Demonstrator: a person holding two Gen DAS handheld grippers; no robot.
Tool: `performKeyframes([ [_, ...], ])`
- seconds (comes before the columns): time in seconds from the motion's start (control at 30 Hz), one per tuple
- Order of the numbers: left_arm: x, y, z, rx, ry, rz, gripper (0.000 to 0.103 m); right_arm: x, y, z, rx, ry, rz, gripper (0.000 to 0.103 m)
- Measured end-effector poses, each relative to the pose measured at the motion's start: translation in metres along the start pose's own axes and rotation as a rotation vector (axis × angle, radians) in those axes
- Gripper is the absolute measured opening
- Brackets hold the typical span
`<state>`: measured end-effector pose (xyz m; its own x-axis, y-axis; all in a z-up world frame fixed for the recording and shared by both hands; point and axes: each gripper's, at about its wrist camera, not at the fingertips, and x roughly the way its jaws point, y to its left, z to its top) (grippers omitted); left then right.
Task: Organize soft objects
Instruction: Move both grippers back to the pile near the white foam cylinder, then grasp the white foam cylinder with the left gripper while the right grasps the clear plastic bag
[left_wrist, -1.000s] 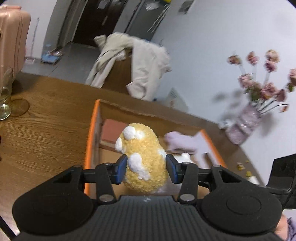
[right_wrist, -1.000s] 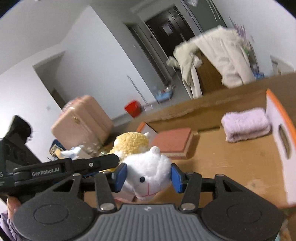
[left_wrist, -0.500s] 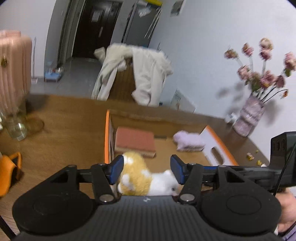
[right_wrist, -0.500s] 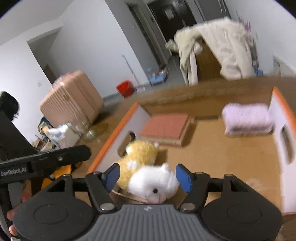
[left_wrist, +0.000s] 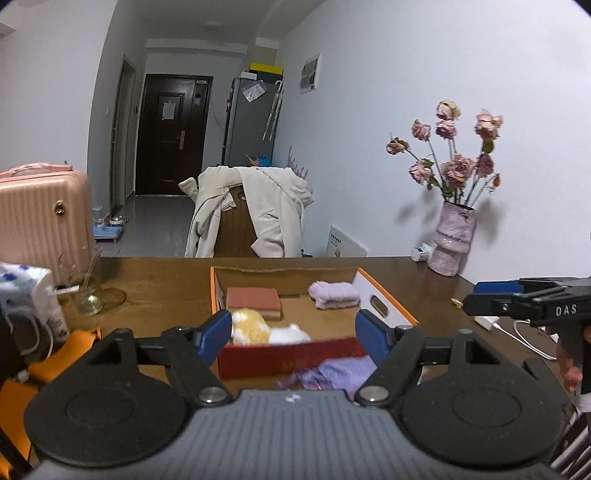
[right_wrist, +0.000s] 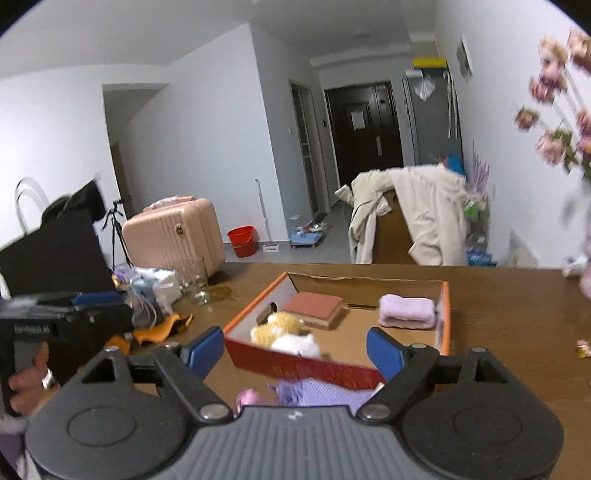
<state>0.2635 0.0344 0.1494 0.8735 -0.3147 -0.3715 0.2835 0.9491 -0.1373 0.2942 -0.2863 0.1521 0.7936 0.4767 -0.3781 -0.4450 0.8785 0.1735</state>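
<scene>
An orange-rimmed cardboard box stands on the wooden table. Inside lie a yellow plush, a white plush, a folded red-brown cloth and a rolled lilac towel. A purple knit cloth lies on the table in front of the box. My left gripper is open and empty, held back from the box. My right gripper is open and empty too.
A glass, tissue packs and an orange cloth sit at the table's left. A vase of dried roses stands at the back right. A white cable lies at the right. A coat-draped chair stands behind.
Both grippers opened and let go of the plush toys, yellow from the left and white from the right. Both toys now lie in the box. Both grippers pulled back and up.
</scene>
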Motion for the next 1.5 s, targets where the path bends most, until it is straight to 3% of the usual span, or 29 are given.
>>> performKeyframes([
  [0.23, -0.061, -0.024, -0.064, -0.035, -0.064, -0.003, 0.082, -0.066, 0.033, -0.064, -0.049, -0.096, -0.047, 0.087],
  [0.47, -0.079, -0.031, -0.116, -0.079, 0.009, 0.029, 0.084, -0.095, 0.045, -0.131, 0.001, -0.133, -0.111, 0.087],
  [0.63, -0.065, -0.035, -0.120, -0.062, 0.043, 0.068, 0.084, -0.090, 0.037, -0.147, 0.045, -0.110, -0.141, 0.087],
  [0.83, -0.024, -0.054, -0.118, -0.043, 0.089, -0.005, 0.083, -0.074, 0.019, -0.149, 0.083, -0.093, -0.145, 0.085],
  [1.03, 0.046, -0.097, -0.108, -0.040, 0.186, -0.169, 0.071, -0.054, -0.016, -0.144, 0.135, -0.076, -0.195, 0.081],
  [1.17, 0.091, -0.122, -0.115, -0.004, 0.238, -0.154, 0.072, -0.043, -0.042, -0.145, 0.179, -0.051, -0.227, 0.081],
  [1.27, 0.113, -0.128, -0.127, -0.005, 0.279, -0.166, 0.072, -0.033, -0.055, -0.146, 0.210, -0.036, -0.200, 0.081],
  [1.33, 0.122, -0.127, -0.136, -0.031, 0.313, -0.199, 0.055, -0.020, -0.061, -0.144, 0.224, -0.019, -0.175, 0.081],
  [1.5, 0.099, -0.109, -0.134, -0.030, 0.258, -0.195, 0.053, 0.023, -0.057, -0.134, 0.196, 0.028, -0.086, 0.081],
])
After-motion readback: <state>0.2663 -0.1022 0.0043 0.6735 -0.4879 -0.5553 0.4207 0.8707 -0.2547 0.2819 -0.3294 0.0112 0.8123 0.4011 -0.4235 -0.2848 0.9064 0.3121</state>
